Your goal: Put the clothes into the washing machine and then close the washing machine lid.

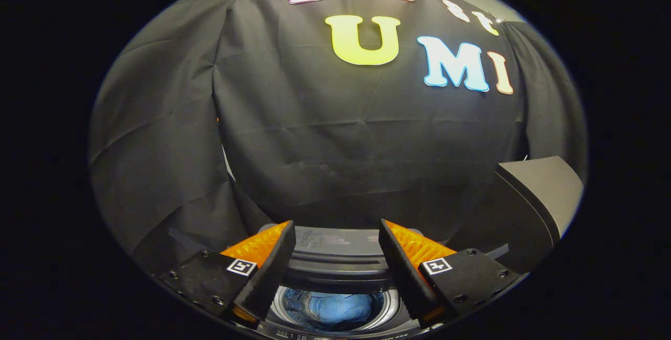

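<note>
My gripper point(335, 232) stands open above the washing machine point(335, 272), with nothing between its fingers. Below and between the fingers lies the machine's round drum opening, with a blue garment point(338, 309) inside it. The dark folded lid point(335, 256) stands raised at the back of the opening, just beyond the fingertips.
A grey box-like object point(542, 193) stands to the right of the machine, beyond the right finger. The black cloth wall point(335, 146) hangs close behind the machine.
</note>
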The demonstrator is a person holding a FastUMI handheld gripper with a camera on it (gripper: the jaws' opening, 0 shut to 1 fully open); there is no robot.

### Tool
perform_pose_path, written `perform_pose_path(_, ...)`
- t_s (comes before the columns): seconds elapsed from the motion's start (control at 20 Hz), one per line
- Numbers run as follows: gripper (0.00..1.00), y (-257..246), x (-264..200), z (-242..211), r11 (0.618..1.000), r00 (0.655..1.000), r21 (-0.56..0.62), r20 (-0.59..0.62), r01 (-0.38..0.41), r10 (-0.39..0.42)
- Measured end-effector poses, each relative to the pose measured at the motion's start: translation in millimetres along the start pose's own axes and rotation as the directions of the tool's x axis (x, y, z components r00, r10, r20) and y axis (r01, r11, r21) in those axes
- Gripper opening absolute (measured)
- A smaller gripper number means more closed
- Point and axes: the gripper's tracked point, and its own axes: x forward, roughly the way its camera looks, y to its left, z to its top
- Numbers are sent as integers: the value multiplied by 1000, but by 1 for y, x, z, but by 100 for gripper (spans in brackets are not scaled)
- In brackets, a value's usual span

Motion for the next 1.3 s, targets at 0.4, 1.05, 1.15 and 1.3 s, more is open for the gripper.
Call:
perform_pose_path(0.4,99,11,-53,-70,996,998,-68,-26,-66,65)
perform_pose_path(1.05,99,-72,-204,-55,990,977,-97,176,-106,122)
perform_pose_path(1.15,99,-103,-229,-58,993,974,-80,202,-85,100)
perform_pose_path(1.3,99,-152,-266,-65,998,969,-25,238,-58,62)
